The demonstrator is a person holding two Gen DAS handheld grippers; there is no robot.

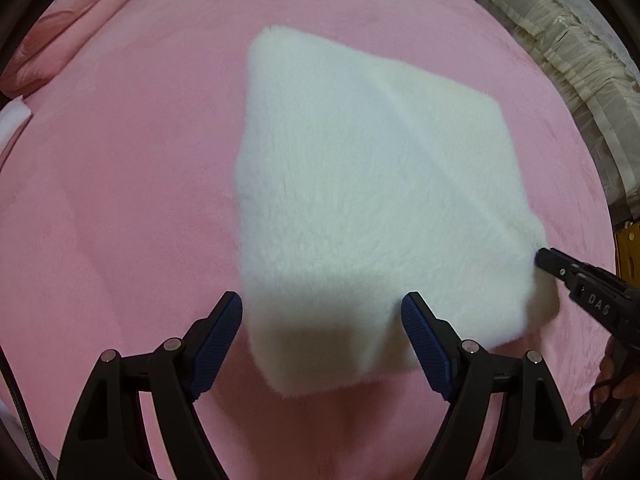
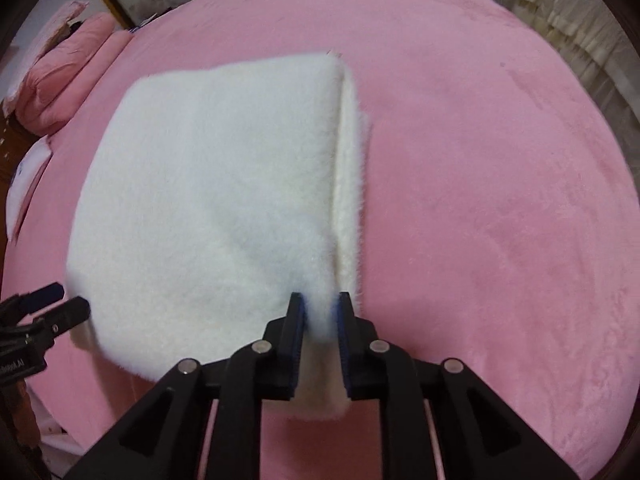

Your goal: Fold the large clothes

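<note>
A white fleecy garment lay folded into a thick block on the pink bed cover, its near edge lifted off the bed. The right gripper had its 2 blue-padded fingers drawn narrow, pinching the garment's near right corner, where a second layer showed along the right edge. The left gripper stood with its fingers spread wide on either side of the garment's near left corner, gripping nothing; whether the pads touched the fleece could not be made out. From the left wrist camera, only the tip of the right gripper showed, buried in the pile, so its grip was hidden there. Pink pillows lay at the far left, cut off by the lens rim. Pale curtains hung blurred at the far right.
</note>
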